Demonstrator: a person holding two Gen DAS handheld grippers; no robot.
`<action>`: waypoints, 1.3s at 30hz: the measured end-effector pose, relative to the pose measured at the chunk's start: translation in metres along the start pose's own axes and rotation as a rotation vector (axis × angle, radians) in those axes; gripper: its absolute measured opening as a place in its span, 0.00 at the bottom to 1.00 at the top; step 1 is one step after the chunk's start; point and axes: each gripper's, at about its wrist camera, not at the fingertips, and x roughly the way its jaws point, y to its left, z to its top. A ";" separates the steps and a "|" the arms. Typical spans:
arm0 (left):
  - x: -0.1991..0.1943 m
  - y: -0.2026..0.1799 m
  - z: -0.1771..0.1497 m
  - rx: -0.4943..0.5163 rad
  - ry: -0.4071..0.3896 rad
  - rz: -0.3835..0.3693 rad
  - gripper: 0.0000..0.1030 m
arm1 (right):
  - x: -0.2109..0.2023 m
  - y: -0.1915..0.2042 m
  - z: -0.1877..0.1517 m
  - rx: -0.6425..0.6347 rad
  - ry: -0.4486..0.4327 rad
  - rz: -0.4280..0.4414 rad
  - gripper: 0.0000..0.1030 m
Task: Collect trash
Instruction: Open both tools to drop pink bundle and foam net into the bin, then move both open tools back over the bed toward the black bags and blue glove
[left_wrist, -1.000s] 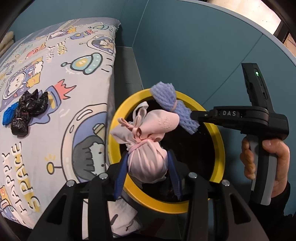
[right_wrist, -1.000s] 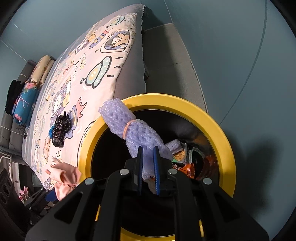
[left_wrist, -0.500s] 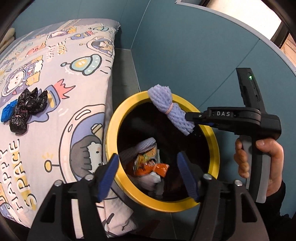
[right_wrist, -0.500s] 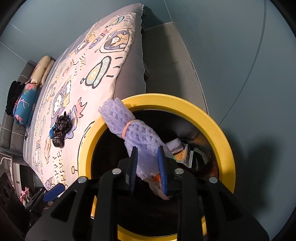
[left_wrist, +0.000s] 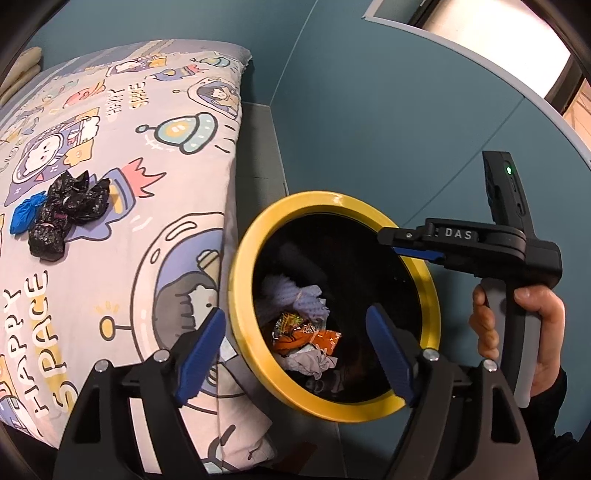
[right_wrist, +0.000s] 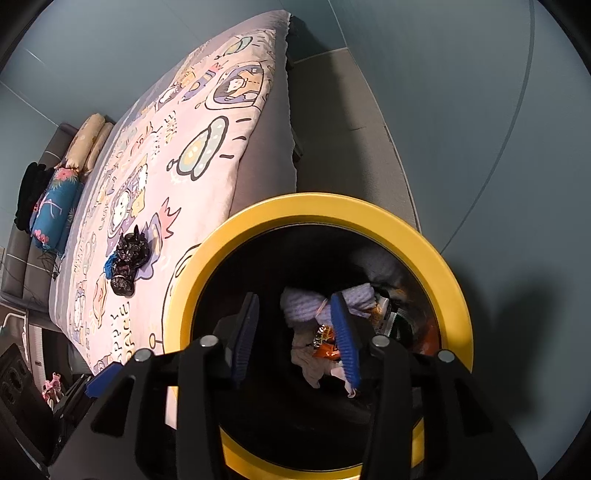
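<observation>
A black bin with a yellow rim (left_wrist: 240, 280) (right_wrist: 314, 206) stands beside the bed. Inside it lie a purple foam net (left_wrist: 295, 295) (right_wrist: 317, 302), an orange wrapper (left_wrist: 303, 334) and a pale pink cloth bundle (left_wrist: 310, 363). My left gripper (left_wrist: 295, 332) hangs over the bin's near edge, its jaws opening with nothing between them. My right gripper (right_wrist: 295, 325) (left_wrist: 399, 243) hovers over the bin mouth, its jaws also opening and empty. On the bed lie crumpled black bags (left_wrist: 70, 206) (right_wrist: 129, 254) and a blue scrap (left_wrist: 26, 216).
The bed (left_wrist: 110, 147) carries a cartoon space-print cover, and its edge touches the bin's left side. Teal walls (left_wrist: 369, 110) enclose the corner behind the bin. Pillows (right_wrist: 55, 192) lie at the bed's far end. A hand (left_wrist: 543, 332) holds the right gripper's handle.
The left gripper let go of the pink bundle and the right gripper let go of the purple foam net. Both pieces now lie in the bin, and both jaws stand wider.
</observation>
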 end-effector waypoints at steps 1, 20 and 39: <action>-0.001 0.003 0.001 -0.007 -0.003 0.002 0.75 | 0.000 0.001 0.000 -0.001 -0.001 0.003 0.40; -0.040 0.108 0.005 -0.196 -0.082 0.121 0.78 | 0.020 0.094 0.018 -0.167 0.018 0.070 0.48; -0.081 0.233 -0.002 -0.371 -0.100 0.321 0.79 | 0.106 0.228 0.024 -0.400 0.182 0.124 0.49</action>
